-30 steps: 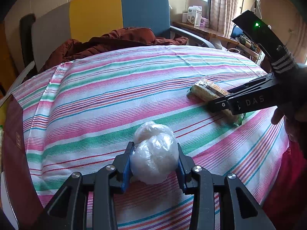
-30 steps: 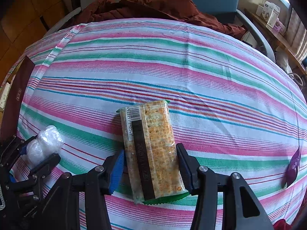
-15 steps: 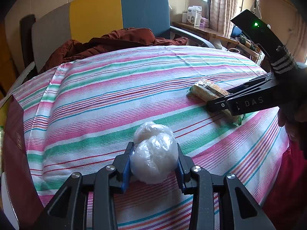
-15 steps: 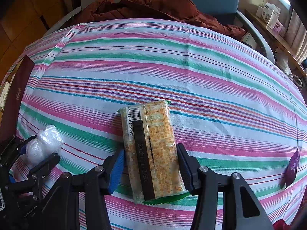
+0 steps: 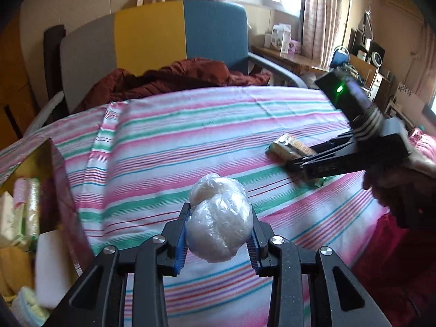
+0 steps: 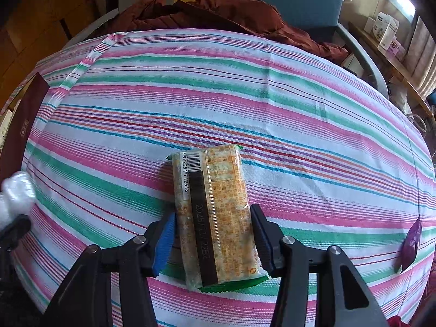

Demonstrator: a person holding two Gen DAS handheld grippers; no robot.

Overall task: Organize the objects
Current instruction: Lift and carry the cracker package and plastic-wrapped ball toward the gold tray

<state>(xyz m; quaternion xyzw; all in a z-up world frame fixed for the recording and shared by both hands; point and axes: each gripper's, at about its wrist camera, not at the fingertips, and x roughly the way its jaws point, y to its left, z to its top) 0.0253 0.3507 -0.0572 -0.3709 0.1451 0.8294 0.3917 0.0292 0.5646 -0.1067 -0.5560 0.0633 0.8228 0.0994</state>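
Covering most of both views, striped cloth point(image 5: 169, 141) is the landmark; armchair point(image 5: 152, 35) with yellow and blue back panels stands behind its far edge, dark red jacket point(image 5: 174, 79) heaped between chair and cloth. Open box point(image 5: 41, 169) with packets inside sits off the cloth's left edge. Left gripper point(image 5: 218, 234) near the cloth's front edge, pads clamped on both sides of plastic-wrapped white buns point(image 5: 219, 223), the bundle held clear above the cloth. Right gripper point(image 6: 214, 234) over the cloth's right part, pointing steeply down, pads pressed against the long sides of cracker packet point(image 6: 215, 212), barcode end pointing toward the jacket; packet looks flat on the cloth. Small purple wrapper point(image 6: 411, 242) lies at the cloth's right edge
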